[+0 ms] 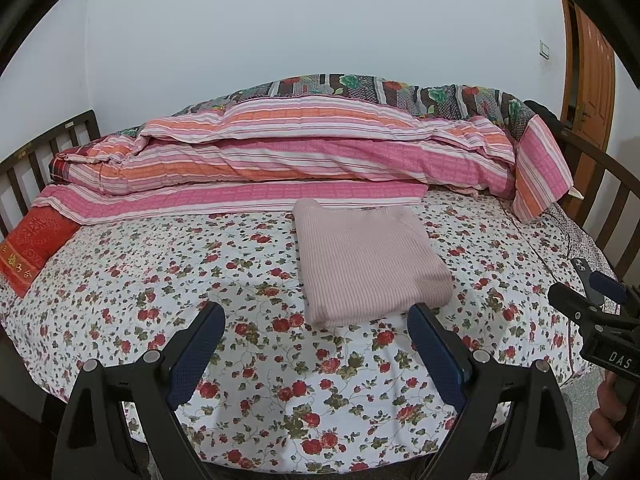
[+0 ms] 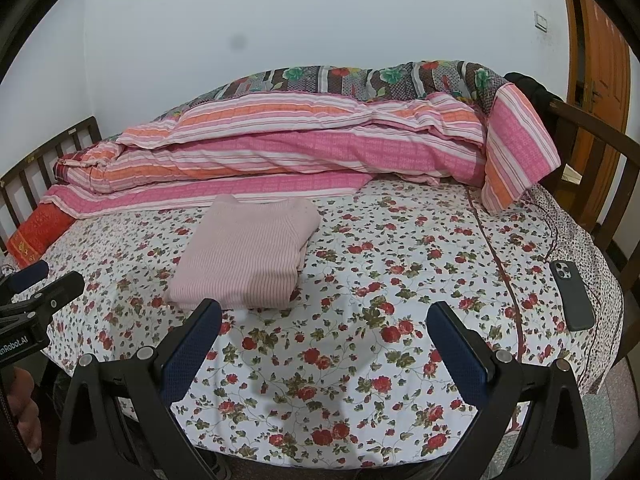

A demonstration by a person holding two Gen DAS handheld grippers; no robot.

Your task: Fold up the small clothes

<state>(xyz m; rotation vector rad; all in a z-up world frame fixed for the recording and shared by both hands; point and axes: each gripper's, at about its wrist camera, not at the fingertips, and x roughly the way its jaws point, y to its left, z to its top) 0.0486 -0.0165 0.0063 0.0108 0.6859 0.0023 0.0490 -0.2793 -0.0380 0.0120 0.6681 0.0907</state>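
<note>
- The pink sweater [image 1: 370,264] lies on the flowered sheet [image 1: 160,280] in the middle of the bed, already folded into a neat, thick rectangle with its edges squared. To my eye the folding of this piece looks finished.
- The left tongs [image 1: 316,328] hang above the sheet at the near edge of the bed, just short of the sweater's front edge. They are spread wide, with nothing between them.
- The right tongs [image 2: 324,328] are the same: spread wide, empty, over bare sheet to the right of the sweater. Both point down at a slant toward the bed, as if drawn back to leave the fold undisturbed.
- The sweater sits just in front of the striped quilt [image 1: 280,160], which is heaped along the wall side. I'd guess that keeps the open part of the bed free as a work surface.
- A phone [image 2: 572,296] lies face down near the right edge of the bed, well apart from the sweater and out of the way.
- A red cushion [image 1: 32,248] is tucked at the left end by the wooden rail.
- I see no basket, box or drawer anywhere, so the sweater has nowhere to go but the sheet.
</note>
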